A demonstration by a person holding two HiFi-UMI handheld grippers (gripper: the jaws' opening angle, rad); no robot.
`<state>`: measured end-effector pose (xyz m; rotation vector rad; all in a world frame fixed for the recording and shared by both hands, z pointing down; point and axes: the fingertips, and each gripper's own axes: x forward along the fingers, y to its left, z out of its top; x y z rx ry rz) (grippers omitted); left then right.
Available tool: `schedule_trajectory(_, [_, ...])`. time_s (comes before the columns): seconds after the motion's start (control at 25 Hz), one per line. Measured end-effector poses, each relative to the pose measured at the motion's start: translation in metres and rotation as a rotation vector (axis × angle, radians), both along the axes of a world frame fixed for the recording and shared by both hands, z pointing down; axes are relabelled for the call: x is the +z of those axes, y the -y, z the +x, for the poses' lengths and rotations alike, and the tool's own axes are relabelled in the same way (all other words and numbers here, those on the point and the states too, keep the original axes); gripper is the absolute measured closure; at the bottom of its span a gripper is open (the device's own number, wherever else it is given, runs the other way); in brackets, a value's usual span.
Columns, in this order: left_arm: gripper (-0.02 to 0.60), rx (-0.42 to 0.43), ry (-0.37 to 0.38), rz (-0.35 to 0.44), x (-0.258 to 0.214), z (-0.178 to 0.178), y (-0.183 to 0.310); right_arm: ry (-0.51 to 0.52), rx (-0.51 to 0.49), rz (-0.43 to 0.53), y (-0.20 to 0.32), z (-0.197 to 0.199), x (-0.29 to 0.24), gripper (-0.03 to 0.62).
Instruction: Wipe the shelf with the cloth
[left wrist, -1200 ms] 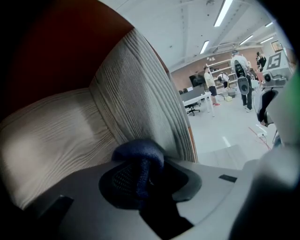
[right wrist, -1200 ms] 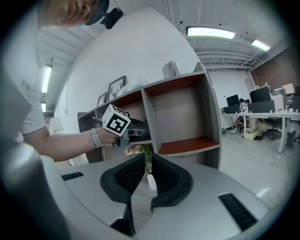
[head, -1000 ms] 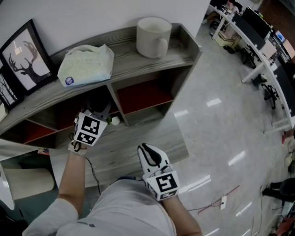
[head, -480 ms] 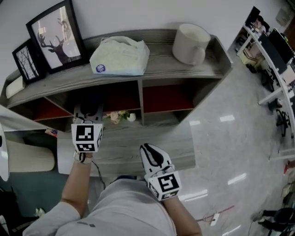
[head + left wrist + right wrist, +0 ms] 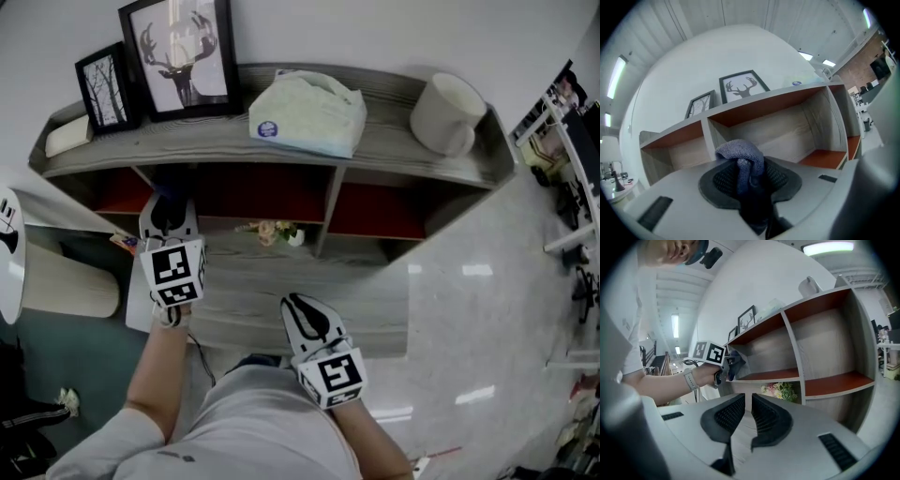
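The grey wooden shelf has red-backed compartments under its top board. My left gripper is shut on a dark blue-grey cloth, which bunches up between the jaws. It is held at the mouth of the left-hand compartment. From the right gripper view, the left gripper and the cloth show in front of that compartment. My right gripper hangs low near my body, away from the shelf. Its jaws stand nearly together with nothing between them.
On the top board stand two picture frames, a tissue pack and a white mug. Small flowers lie in the middle compartment. A pale rounded object sits to the left; shiny floor lies right.
The left gripper with the cloth has moved left, away from the flowers, to the left compartment. The head view has swung left. The right gripper has stayed put.
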<state>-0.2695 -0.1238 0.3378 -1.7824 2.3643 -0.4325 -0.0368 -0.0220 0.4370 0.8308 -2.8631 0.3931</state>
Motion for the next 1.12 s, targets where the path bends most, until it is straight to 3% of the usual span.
schedule_trajectory(0.6, [0.456, -0.059, 0.003, 0.126, -0.050, -0.009, -0.003, 0.010, 0.020, 0.005, 0.013, 0.009, -0.003, 0.542])
schedule_trajectory(0.92, [0.457, -0.084, 0.001, 0.155, -0.056, -0.008, 0.006, 0.010, 0.010, 0.017, 0.026, 0.010, -0.005, 0.542])
schedule_trajectory(1.12, [0.457, -0.069, -0.095, 0.124, -0.039, -0.006, 0.029, 0.007, -0.003, 0.037, 0.033, 0.005, -0.008, 0.542])
